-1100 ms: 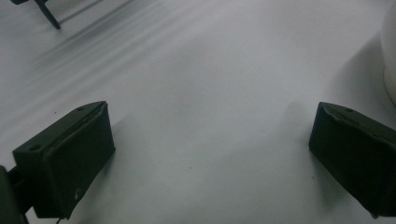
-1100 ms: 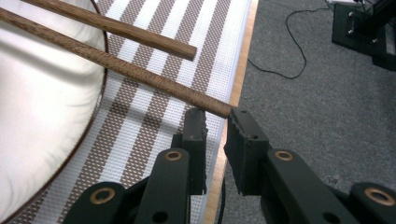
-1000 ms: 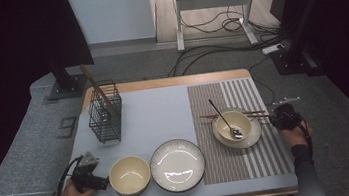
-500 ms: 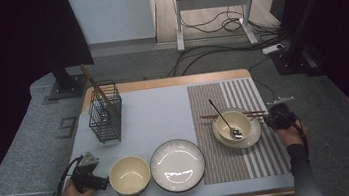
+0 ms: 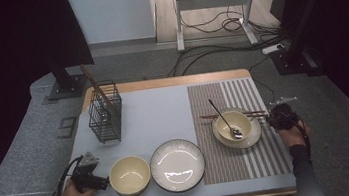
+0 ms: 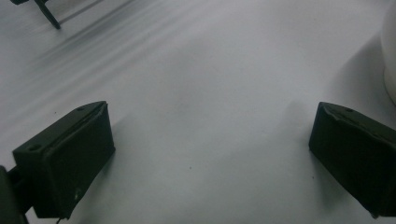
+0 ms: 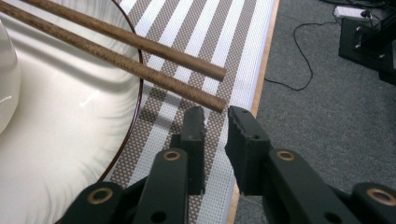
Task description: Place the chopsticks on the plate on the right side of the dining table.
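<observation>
Table-setting scene, read left to right. At the far left, the left tool (image 5: 103, 183) rests low on the counter (image 5: 164, 114), its jaws spread wide with only bare surface between them in the left gripper view; the cream bowl (image 5: 130, 174) stands just beside it, untouched. Behind these, a black wire caddy (image 5: 105, 112) holds dark wooden utensils upright. At centre front lies the white plate (image 5: 177, 164), empty. On the striped placemat (image 5: 250, 154) sits a small bowl on its saucer (image 5: 223, 141), with a spoon (image 5: 227, 121) leaning into the bowl. A pair of chopsticks (image 7: 140, 58) lies across the far rim of the saucer, their ends projecting toward the counter's right edge. The right tool (image 7: 215, 122) sits just short of those ends; its jaws have just been narrowing and now stand a slim gap apart, with nothing between them and the chopstick tips just ahead of the pads. Judged progress: bowl, saucer, spoon and chopsticks appear laid out on the mat; the right tool seems to be either finishing the chopsticks' placement or about to take hold of them, while the cream bowl and plate remain to be handled.
</observation>
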A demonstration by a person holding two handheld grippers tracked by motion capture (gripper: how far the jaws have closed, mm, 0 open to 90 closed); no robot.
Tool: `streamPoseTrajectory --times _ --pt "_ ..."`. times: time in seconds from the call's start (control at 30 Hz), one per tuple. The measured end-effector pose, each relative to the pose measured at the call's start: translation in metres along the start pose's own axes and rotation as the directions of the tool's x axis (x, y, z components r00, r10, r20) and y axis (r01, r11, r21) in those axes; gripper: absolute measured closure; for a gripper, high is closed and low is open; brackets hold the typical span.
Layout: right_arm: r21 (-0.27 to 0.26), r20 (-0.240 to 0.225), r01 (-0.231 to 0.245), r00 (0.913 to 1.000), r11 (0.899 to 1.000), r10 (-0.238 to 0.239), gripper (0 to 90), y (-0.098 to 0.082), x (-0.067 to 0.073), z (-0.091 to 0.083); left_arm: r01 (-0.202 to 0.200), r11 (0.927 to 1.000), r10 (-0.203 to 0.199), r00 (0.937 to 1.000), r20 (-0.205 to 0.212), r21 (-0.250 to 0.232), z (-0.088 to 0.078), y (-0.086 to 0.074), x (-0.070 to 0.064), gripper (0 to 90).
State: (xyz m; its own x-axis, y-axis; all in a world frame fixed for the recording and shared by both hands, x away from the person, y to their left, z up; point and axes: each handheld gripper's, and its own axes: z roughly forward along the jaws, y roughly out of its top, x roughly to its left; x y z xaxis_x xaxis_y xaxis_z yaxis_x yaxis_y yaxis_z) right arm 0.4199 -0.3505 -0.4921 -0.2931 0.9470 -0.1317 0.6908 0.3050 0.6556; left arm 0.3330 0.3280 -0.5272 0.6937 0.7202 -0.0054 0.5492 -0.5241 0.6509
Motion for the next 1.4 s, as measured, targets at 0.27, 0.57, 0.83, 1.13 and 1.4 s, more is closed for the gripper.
streamPoseTrajectory --times 0.27,0.57,0.83,1.13,1.4 --pt "0.004 -0.008 0.003 1.0 1.0 -0.003 79.6 0.001 0.0 0.004 0.0 1.0 0.0 1.0 0.0 0.0 0.0 0.0 0.0 0.0" --pt "0.001 -0.013 0.008 0.9999 1.0 -0.008 79.2 0.005 0.001 0.007 0.0 1.0 0.0 1.0 -0.001 0.0 0.0 0.0 0.0 0.0" --pt "0.001 -0.011 0.015 0.9998 1.0 -0.015 78.7 0.006 0.003 0.008 -0.001 1.0 0.001 1.0 -0.001 0.0 0.0 0.0 0.0 0.0" --pt "0.001 -0.005 0.009 0.9999 1.0 -0.009 71.6 0.005 0.002 0.007 0.0 1.0 0.0 1.0 -0.001 -0.001 0.0 0.0 0.0 0.0" --pt "-0.026 -0.001 -0.018 0.9998 0.999 0.018 52.3 0.002 0.001 -0.008 -0.001 1.0 0.001 1.0 -0.001 -0.001 0.0 0.0 0.0 0.0"
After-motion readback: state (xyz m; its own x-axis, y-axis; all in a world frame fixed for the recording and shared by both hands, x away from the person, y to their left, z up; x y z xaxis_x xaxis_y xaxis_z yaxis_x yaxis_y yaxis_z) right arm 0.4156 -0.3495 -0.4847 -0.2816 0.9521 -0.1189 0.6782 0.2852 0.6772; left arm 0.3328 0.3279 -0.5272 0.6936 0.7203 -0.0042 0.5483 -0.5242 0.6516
